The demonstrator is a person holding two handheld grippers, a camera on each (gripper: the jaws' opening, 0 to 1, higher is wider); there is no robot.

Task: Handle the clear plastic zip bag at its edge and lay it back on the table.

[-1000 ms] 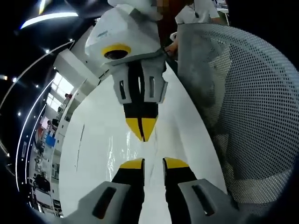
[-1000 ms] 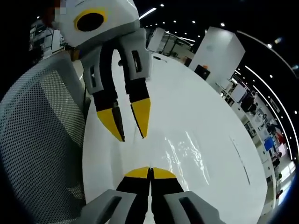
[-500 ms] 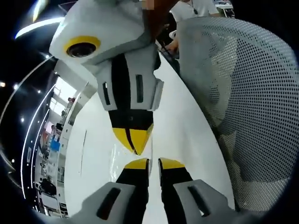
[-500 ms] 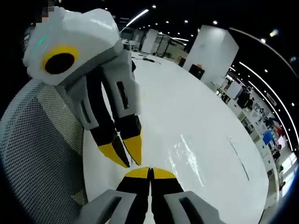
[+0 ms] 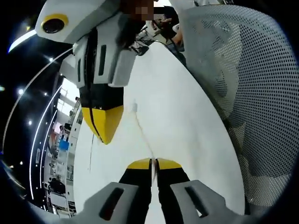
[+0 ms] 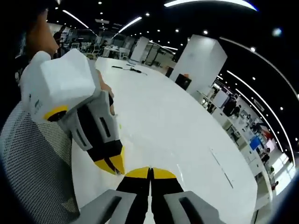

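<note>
Your left claw (image 5: pixel 153 163) has its yellow tips pressed together on the edge of the clear plastic zip bag (image 5: pixel 142 135), a faint crease running toward 12 o'clock over the white bench (image 5: pixel 187 121); I cannot tell if anything is in the bag. Your right claw (image 6: pixel 150 171) is likewise closed, what it pinches unclear. Half a second ago your left tips stood slightly apart; now they meet. A mesh chair (image 5: pixel 243 93) sits at 3 o'clock.

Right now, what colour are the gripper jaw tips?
Yellow, on black jaws; clearest on the right gripper in the left gripper view.
</note>
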